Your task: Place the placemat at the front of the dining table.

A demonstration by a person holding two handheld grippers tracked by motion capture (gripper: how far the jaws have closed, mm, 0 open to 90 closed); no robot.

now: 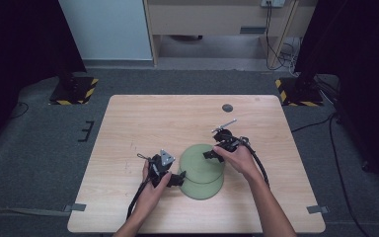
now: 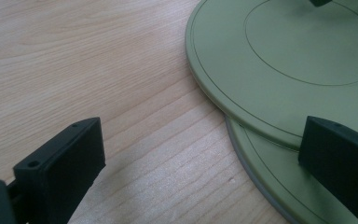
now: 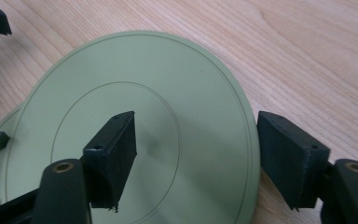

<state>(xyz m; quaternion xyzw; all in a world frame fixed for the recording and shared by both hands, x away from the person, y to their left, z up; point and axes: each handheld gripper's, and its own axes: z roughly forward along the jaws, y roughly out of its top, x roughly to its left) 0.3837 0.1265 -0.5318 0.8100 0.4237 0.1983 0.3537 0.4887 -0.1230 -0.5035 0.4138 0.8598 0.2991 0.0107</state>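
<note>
right gripper point(image 3: 196, 158) astride top plate point(image 3: 168, 84) (rim)

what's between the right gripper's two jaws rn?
The rim of the upper green plate: in the right gripper view, the right gripper has one jaw over the plate, the other outside its edge, not pressing yet.

tongs point(image 1: 177, 178): black, blocky jaws, screw holes | grey three-cornered plate point(image 1: 166, 158) | black cables point(image 1: 261, 165)

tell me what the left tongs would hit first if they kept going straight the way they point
Probably the edge of the lower plate, then the top plate lying on it; the left tongs stand open, though depth is hard to judge.
</note>
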